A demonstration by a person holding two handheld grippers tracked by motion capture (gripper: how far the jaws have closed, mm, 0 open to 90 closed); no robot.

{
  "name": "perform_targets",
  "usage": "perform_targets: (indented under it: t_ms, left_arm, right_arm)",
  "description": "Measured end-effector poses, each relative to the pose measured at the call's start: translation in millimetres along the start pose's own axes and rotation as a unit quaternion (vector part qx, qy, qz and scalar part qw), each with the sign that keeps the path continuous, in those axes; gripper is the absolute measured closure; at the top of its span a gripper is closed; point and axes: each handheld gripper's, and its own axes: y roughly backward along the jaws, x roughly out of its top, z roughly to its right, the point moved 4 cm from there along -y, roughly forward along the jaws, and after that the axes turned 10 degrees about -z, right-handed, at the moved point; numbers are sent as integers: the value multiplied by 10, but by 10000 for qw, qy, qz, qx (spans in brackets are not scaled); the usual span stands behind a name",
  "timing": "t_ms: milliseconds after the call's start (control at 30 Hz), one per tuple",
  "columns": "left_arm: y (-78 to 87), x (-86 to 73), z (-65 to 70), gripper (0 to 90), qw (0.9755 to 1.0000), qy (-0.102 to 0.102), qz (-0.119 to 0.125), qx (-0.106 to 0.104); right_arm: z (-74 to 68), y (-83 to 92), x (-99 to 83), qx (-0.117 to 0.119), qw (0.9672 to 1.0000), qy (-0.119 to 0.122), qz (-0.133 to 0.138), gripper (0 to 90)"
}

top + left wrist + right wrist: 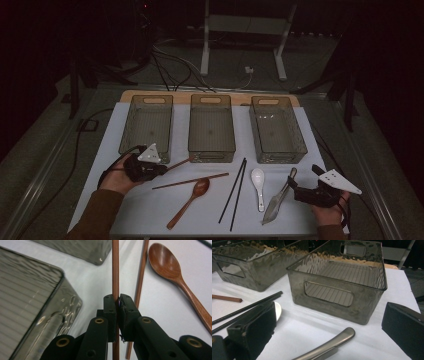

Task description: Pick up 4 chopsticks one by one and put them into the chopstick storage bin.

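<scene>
Between the left claw (117,305) pads sits a brown chopstick (115,267), clamped.

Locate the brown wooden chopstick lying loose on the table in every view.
High view: the brown wooden chopstick lies front centre.
Left gripper view: just right of the held chopstick.
Right gripper view: its tip at the left edge.
Shared landmark: the middle smoky plastic bin.

Along the table's far edge, three smoky bins (211,127); near the front edge, black chopsticks (235,192), white spoon (258,186), metal tongs (279,199).
</scene>
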Motion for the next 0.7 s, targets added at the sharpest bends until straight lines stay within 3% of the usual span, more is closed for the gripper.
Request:
perform_targets:
  t_ms: [300, 700]
  left_arm:
    - [211, -23, -183, 861, 9987, 416, 252, 117]
    - [402, 26, -430, 861, 9935, 1004, 364, 383]
  right_arm:
    - [2, 0, 0, -11, 10000, -2, 2, 0]
    - [1, 1, 0, -7, 10000, 2, 3, 0]
